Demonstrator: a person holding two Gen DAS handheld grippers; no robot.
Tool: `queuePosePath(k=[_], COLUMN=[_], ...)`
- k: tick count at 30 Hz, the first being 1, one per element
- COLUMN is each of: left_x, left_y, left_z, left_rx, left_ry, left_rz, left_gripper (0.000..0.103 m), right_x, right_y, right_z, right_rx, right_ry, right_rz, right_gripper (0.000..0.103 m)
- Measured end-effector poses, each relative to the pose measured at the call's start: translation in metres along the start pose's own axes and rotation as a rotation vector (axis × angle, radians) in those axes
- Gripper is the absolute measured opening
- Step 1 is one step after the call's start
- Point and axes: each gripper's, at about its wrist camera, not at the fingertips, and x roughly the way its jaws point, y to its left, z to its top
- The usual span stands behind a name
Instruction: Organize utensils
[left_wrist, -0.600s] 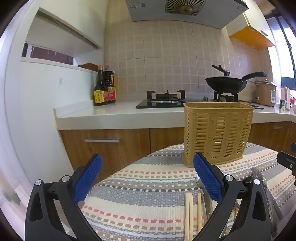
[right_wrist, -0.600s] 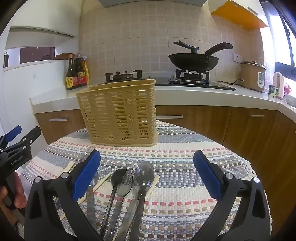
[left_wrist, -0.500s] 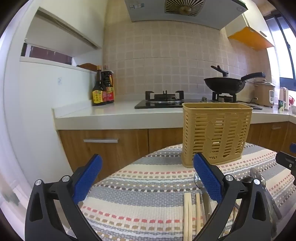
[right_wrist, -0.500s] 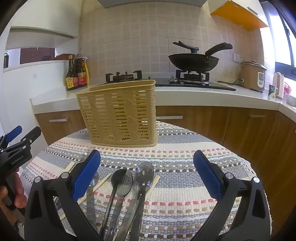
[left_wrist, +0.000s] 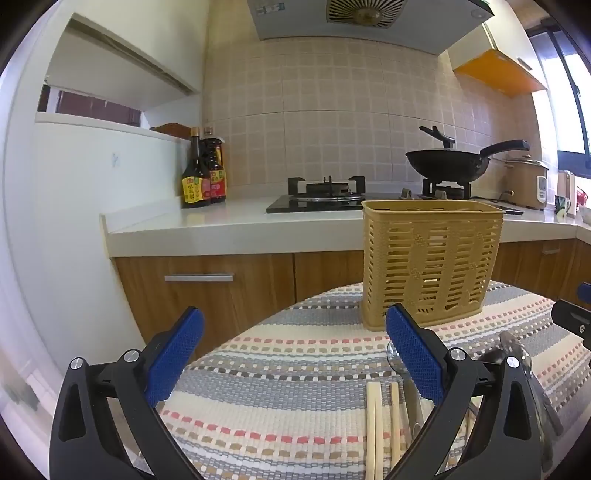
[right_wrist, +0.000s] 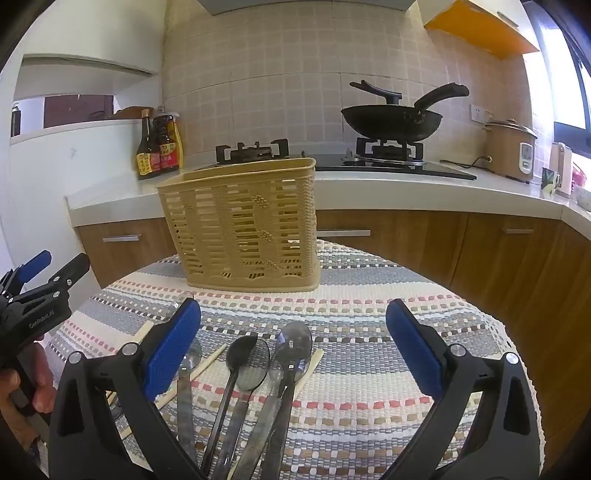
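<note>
A tan slotted utensil basket (right_wrist: 243, 225) stands upright at the far side of the round table, also seen in the left wrist view (left_wrist: 432, 262). Several spoons (right_wrist: 295, 343) lie side by side on the striped cloth, handles toward me, among loose wooden chopsticks (right_wrist: 207, 365). My right gripper (right_wrist: 293, 347) hovers open just above these spoons with nothing between its pads. My left gripper (left_wrist: 295, 354) is open and empty over bare cloth, with a pair of chopsticks (left_wrist: 373, 424) by its right finger (left_wrist: 413, 354). A hand holds the left gripper (right_wrist: 37, 295) at the table's left edge.
The striped tablecloth (right_wrist: 369, 325) covers a round table whose edge drops off on the right and left. Behind it runs a counter (left_wrist: 240, 229) with a gas hob, a black wok (right_wrist: 391, 120), sauce bottles (left_wrist: 203, 173) and a rice cooker (right_wrist: 511, 149).
</note>
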Motion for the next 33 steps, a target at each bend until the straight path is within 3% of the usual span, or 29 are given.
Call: queuePosePath(k=[33], left_x=[-0.0045], left_y=[0.0019], left_z=[0.0020], left_rx=[0.004], left_ry=[-0.020], left_rz=[-0.001], left_gripper=[0.096], right_x=[-0.0042], right_y=[0.0049], right_z=[0.0008], right_rx=[-0.021], right_ry=[-0.020], right_rz=[0.010], right_gripper=[0.096])
